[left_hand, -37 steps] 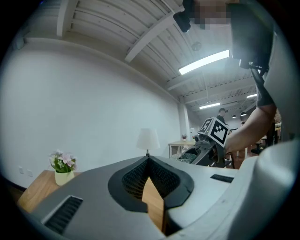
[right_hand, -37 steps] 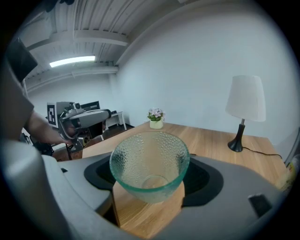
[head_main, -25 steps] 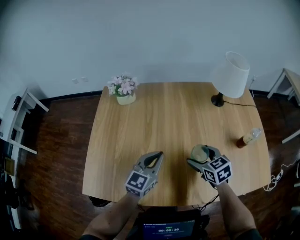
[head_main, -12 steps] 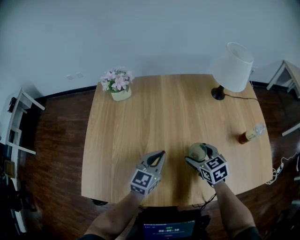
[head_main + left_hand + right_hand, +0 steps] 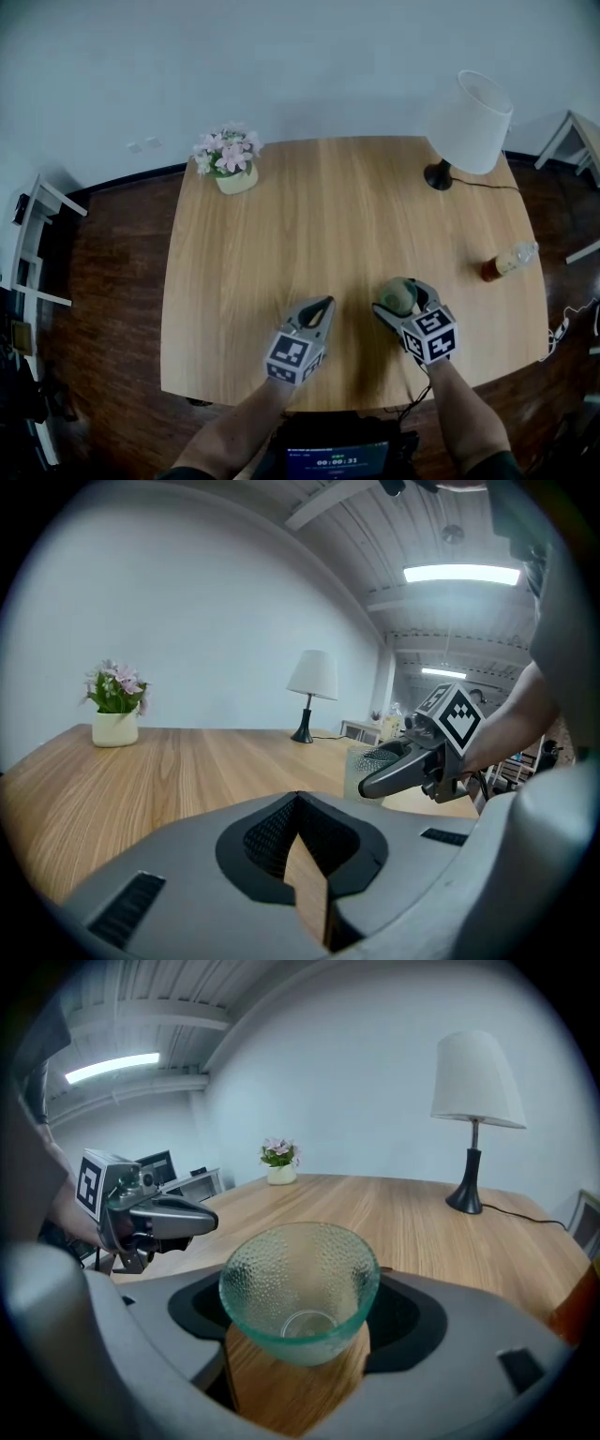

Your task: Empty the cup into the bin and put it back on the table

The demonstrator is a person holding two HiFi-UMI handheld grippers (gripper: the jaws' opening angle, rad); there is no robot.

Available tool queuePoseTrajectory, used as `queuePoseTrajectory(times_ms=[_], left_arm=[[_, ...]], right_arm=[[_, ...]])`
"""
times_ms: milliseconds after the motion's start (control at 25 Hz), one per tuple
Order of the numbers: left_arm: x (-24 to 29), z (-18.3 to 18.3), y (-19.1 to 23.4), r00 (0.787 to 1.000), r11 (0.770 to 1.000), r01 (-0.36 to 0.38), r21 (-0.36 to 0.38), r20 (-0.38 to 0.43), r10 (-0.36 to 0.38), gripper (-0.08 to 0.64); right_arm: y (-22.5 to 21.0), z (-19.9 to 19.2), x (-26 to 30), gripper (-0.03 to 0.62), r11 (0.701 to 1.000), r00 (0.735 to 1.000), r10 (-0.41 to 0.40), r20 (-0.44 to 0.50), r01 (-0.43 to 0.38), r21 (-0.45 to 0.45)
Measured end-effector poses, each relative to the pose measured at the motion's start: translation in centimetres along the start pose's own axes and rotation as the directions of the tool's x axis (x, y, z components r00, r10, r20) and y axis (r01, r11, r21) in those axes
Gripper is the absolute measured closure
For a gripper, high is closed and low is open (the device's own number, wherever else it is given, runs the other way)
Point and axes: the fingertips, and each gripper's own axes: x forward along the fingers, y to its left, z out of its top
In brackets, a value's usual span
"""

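Two grippers low over the near edge of the counter (image 5: 309, 216), the cup in the right one.
At far left we see a pot of flowers (image 5: 228, 176) on the counter's back corner. Our left gripper (image 5: 325, 306) hovers over the near edge, its fingers (image 5: 315, 319) brought together on nothing. Just to its right, our right gripper (image 5: 401, 300) has its fingers spread wide and clamped on the sides of the empty glass cup (image 5: 300, 1288), mouth up, close to the wood. We cannot tell whether its base touches. Farther right stands a white lamp (image 5: 471, 112) at the back, and a bottle (image 5: 509, 261) lies near the right edge.
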Motion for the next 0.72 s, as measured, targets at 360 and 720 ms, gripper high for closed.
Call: queuePoseTrajectory(times_ms=[360,720], left_arm=[[0.5,0.0,-0.6,1.000,1.000,-0.002,-0.017,0.002,0.002,0.566],[0.5,1.0,-1.0,1.000,1.000,-0.006,-0.010,0.018,0.006,0.566]], right_arm=[[-0.2,-0.8,-0.1,0.187,1.000,0.999,-0.003,0.043,0.003,-0.010],[-0.7,-0.9,-0.2,0.135,0.999,0.998,-0.032,0.051,0.033,-0.011]])
